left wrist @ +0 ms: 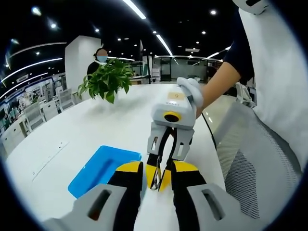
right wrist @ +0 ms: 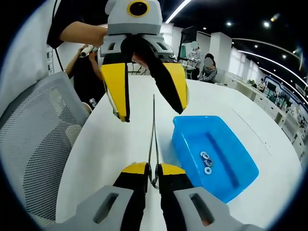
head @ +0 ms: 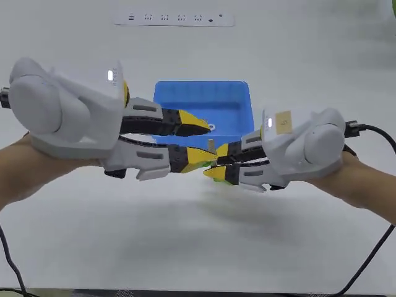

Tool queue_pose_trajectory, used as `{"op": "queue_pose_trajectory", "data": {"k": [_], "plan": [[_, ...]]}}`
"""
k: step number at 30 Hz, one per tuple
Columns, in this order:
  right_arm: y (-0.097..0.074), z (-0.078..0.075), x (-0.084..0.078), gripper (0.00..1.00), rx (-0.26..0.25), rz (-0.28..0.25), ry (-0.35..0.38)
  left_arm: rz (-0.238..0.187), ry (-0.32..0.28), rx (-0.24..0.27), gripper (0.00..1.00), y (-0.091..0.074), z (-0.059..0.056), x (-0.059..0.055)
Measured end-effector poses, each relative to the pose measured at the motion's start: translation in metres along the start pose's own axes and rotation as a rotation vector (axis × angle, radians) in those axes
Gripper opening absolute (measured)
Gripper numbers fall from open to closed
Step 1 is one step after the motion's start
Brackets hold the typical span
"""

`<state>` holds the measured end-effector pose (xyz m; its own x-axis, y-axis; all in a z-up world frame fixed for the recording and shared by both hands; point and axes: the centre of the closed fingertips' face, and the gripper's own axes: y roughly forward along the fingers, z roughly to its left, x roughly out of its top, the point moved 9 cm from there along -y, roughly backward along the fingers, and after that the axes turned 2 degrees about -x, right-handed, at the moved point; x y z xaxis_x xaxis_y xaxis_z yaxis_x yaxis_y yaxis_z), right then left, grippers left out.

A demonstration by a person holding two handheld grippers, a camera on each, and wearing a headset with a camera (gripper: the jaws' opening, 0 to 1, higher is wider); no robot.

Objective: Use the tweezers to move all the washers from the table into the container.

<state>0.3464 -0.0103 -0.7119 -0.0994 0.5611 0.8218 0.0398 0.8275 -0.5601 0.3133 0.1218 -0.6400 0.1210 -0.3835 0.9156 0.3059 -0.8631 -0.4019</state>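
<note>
In the head view, two grippers are held tip to tip above a white table (head: 185, 247), each in a bare hand. The left gripper (head: 210, 144) is seen on the left with its yellow-tipped jaws spread, one above the other. The right gripper (head: 210, 163) is pointed at it from the right, and its jaw tips are overlapped by the lower left jaw. A blue container (head: 185, 102) is set on the table just behind the meeting tips. A white power strip (head: 173, 18) is seen at the far edge. What is held between the tips cannot be made out here.

In the left gripper view, the gripper's own jaws are seen parted at the bottom. The right gripper's two yellow tips are brought in between them, almost together. The container is seen to the lower left on the table. A green plant (left wrist: 108, 79) is placed farther back, and a mesh chair (left wrist: 255, 159) is seen at the right.

In the right gripper view, the gripper's own jaws are pressed onto the rear end of the tweezers (right wrist: 153, 139). The thin arms are pointed up toward the left gripper, whose jaws are opened wide to either side of the tweezer tips without touching them. Three washers (right wrist: 207, 162) are seen lying close together on the container floor, to the right of the tweezers.
</note>
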Motion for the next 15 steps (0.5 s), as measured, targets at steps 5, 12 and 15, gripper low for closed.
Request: {"op": "queue_pose_trajectory", "data": {"k": [5, 12, 15], "plan": [[-0.005, 0.000, 0.006, 0.09, -0.009, -0.014, 0.022, -0.085, -0.060, 0.021, 0.34, -0.009, -0.001, 0.006], [-0.015, -0.001, 0.019, 0.09, -0.017, -0.026, 0.016, -0.120, -0.080, 0.110, 0.47, -0.028, 0.000, 0.000], [-0.018, -0.003, 0.023, 0.09, -0.018, -0.024, 0.010, -0.162, -0.108, 0.141, 0.52, -0.037, -0.002, -0.003]]}}
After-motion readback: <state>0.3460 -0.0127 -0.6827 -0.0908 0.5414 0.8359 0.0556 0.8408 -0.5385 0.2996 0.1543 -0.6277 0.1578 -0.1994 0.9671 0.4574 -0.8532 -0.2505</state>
